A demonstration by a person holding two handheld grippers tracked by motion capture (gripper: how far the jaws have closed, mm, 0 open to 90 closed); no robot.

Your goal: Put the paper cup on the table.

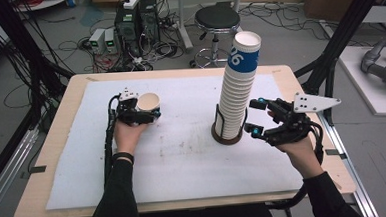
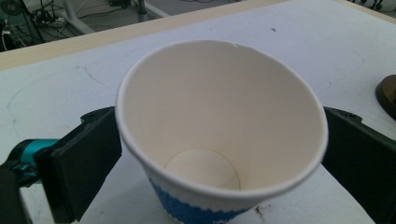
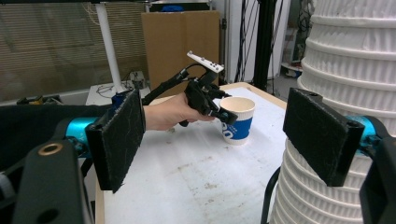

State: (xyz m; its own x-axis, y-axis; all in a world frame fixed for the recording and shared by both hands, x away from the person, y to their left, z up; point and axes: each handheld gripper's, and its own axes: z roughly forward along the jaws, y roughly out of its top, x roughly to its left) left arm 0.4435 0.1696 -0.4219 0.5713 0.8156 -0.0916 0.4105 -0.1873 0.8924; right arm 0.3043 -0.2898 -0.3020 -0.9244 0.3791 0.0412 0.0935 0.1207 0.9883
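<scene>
A single paper cup (image 1: pixel 149 102) with a blue band stands upright on the white mat, left of centre. My left gripper (image 1: pixel 140 113) has a black pad on each side of this cup (image 2: pixel 219 121), close by its rim, without squeezing it; the rim keeps its round shape. A tall stack of white paper cups (image 1: pixel 237 91) rises from a round dark holder (image 1: pixel 227 136) right of centre. Just to the right of the stack, my right gripper (image 1: pixel 255 117) is open and nothing sits between its pads. In the right gripper view the stack (image 3: pixel 355 70) is beside the right pad, and the single cup (image 3: pixel 237 119) stands farther off.
The white mat (image 1: pixel 183 159) covers most of the wooden table (image 1: pixel 58 145), with bare mat between the cup and the stack. Behind the table stand a black stool (image 1: pixel 217 19) and computer boxes with cables (image 1: pixel 136 21) on the floor.
</scene>
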